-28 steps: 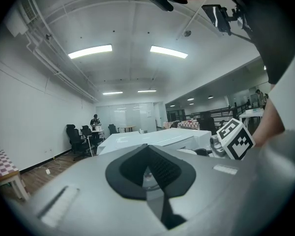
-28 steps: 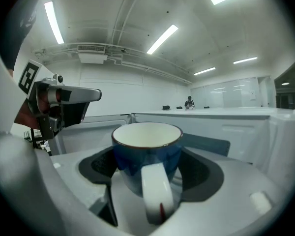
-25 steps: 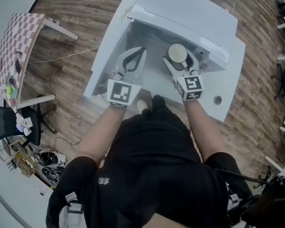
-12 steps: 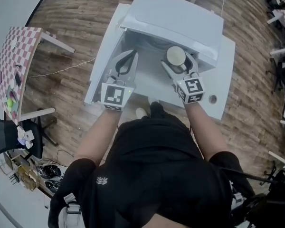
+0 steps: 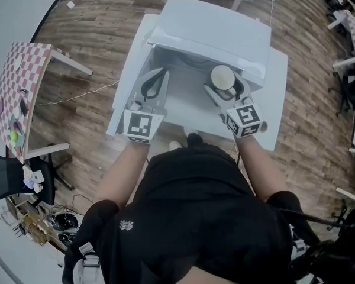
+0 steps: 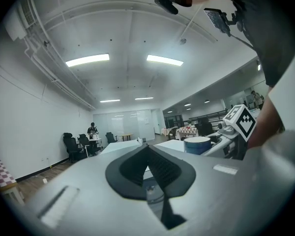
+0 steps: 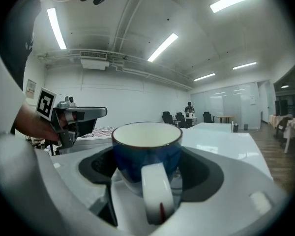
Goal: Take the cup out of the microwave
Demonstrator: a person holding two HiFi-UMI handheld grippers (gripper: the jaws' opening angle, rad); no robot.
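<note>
In the right gripper view a blue cup with a cream inside and a white handle sits between the jaws, handle toward the camera. My right gripper is shut on it. In the head view the cup shows from above, just in front of the white microwave, held by the right gripper. My left gripper hangs to its left before the microwave's opening, shut with nothing in it. In the left gripper view the tips of the left gripper meet, and the cup shows at the right.
The microwave stands on a white table; a white panel, seemingly its open door, runs along the left. A checkered table and a black office chair stand on the wooden floor at left. A cable crosses the floor.
The cup in the right gripper has come slightly out from under the microwave's front edge, toward the person. The left gripper stays shut beside it.
</note>
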